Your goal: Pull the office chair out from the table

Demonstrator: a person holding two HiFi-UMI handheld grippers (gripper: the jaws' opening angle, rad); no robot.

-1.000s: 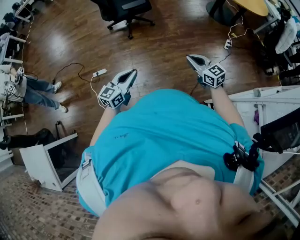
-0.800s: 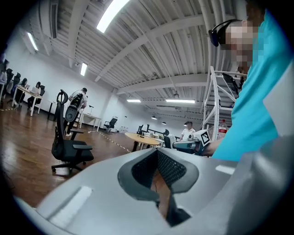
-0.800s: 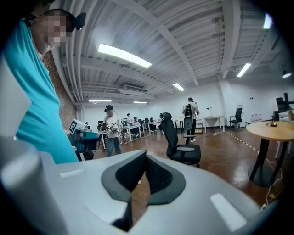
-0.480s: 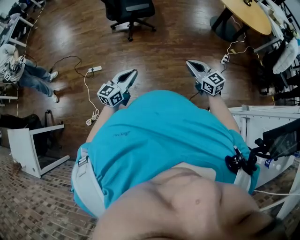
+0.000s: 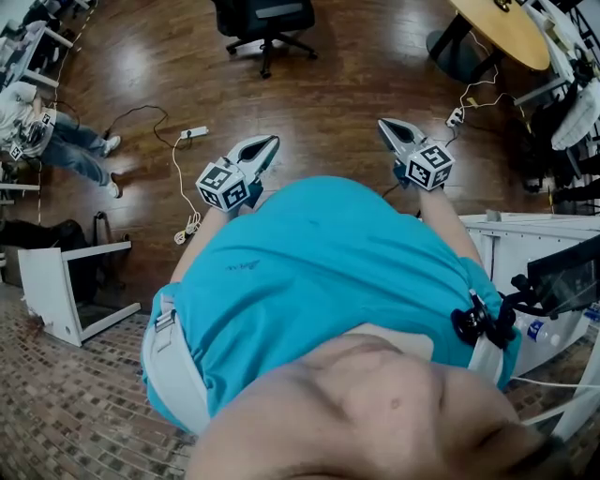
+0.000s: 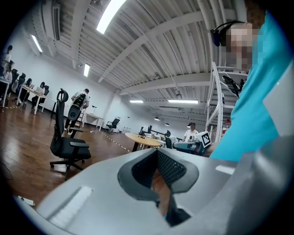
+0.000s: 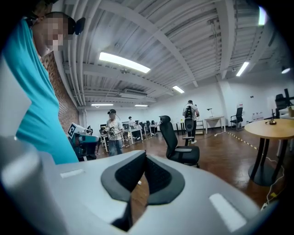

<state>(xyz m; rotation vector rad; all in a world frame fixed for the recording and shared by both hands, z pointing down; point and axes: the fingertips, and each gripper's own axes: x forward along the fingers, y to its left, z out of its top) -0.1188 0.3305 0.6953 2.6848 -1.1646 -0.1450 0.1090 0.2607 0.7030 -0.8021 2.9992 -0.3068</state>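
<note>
1. Left tongs and right tongs were each closed on nothing and held out ahead of the body, probably because nothing was within reach.
2. The chair stood well ahead of both.
3. The round desk was ahead-right, apart from the chair.

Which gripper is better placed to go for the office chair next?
Left, likely: the left gripper lies almost in line with the office chair; the right gripper sits farther sideways. Both are distant.
</note>
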